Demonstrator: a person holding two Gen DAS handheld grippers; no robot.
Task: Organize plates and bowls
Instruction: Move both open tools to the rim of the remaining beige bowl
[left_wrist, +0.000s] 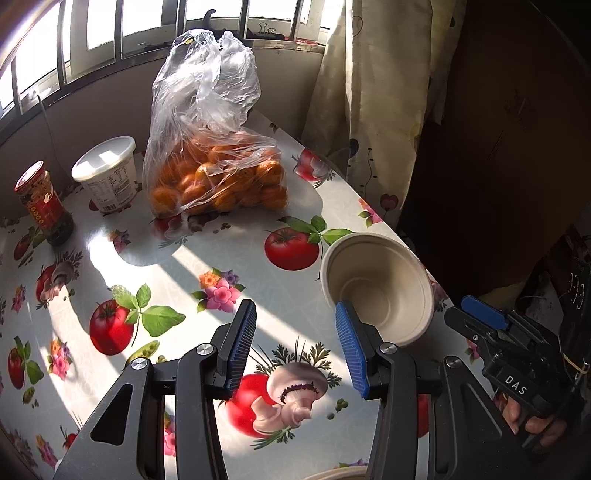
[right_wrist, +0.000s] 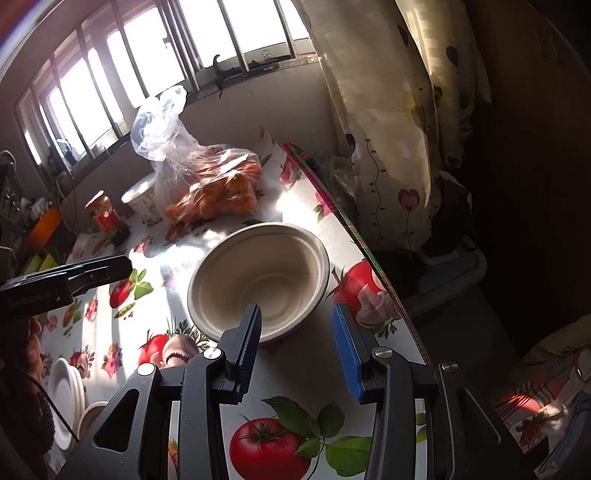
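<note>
Left gripper (left_wrist: 295, 347): jaws apart, nothing between – tablecloth below.
Right gripper (right_wrist: 297, 350): jaws apart, empty; left pad overlaps the bowl's near rim in view, contact unclear.
Bowl (right_wrist: 273, 266): upright, frame centre, near the table edge (right_wrist: 369, 254).
Plates (right_wrist: 66, 391): stacked, lower left.
Bag of oranges (left_wrist: 218, 177): upper centre – beside white tub (left_wrist: 107, 173).

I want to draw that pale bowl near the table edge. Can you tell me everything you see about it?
The round, cream-coloured bowl looks like moulded paper pulp, matte, with a rolled rim, sloping walls and a small flat bottom ringed inside. It is empty and sits upright on the shiny tablecloth printed with tomatoes and flowers, close to the table's right edge, half in sunlight. No other item touches it. The right claw hovers open just in front of it, not gripping.
</note>
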